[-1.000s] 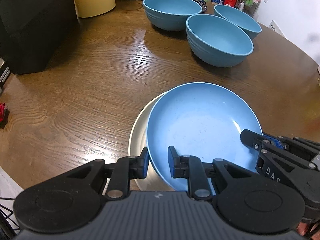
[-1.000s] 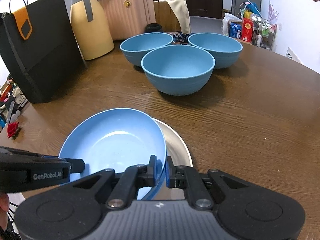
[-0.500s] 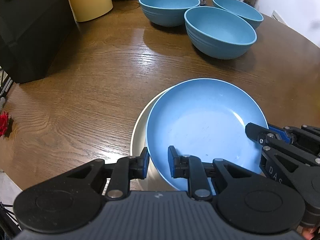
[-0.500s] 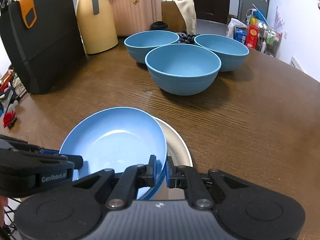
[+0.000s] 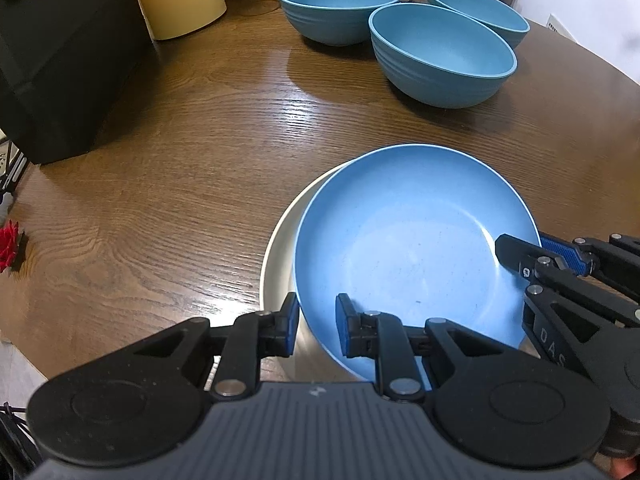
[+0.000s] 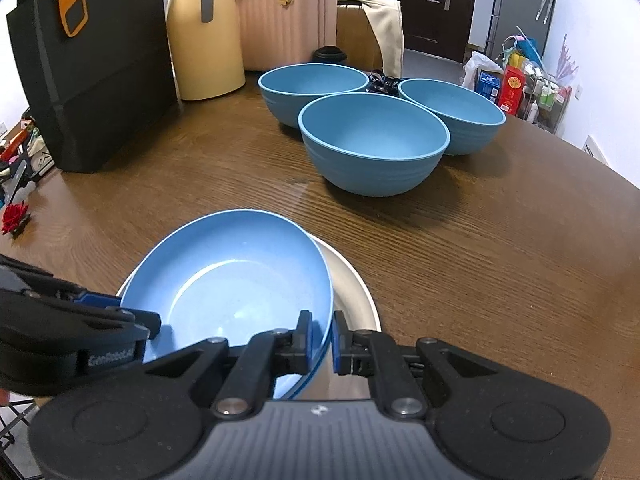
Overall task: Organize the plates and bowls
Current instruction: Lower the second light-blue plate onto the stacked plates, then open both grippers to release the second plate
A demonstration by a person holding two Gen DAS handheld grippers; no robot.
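In the lower middle of both views a blue plate lies on a cream plate, shifted off centre so that a crescent of the cream rim shows on one side; both rest on the brown wooden desk. The left gripper sits at the bottom of the left wrist view with its jaws a little apart, one blue pad outside the blue plate's near rim and the other over the plate's inside; a gap shows on both sides of the rim, so the jaws straddle it without pinching. The right gripper stands at the bottom of the right wrist view with its jaws drawn close on the blue plate's edge, the rim caught between the two pads. Each gripper also shows in the other's view, at the lower right and the lower left edge. Three blue bowls stand clustered in the upper middle of the frames, well apart from the plates, the nearest one in front of the other two and just beside them. A black bag fills the upper left, with a yellow jug just beside it. A small red flower lies at the left edge.
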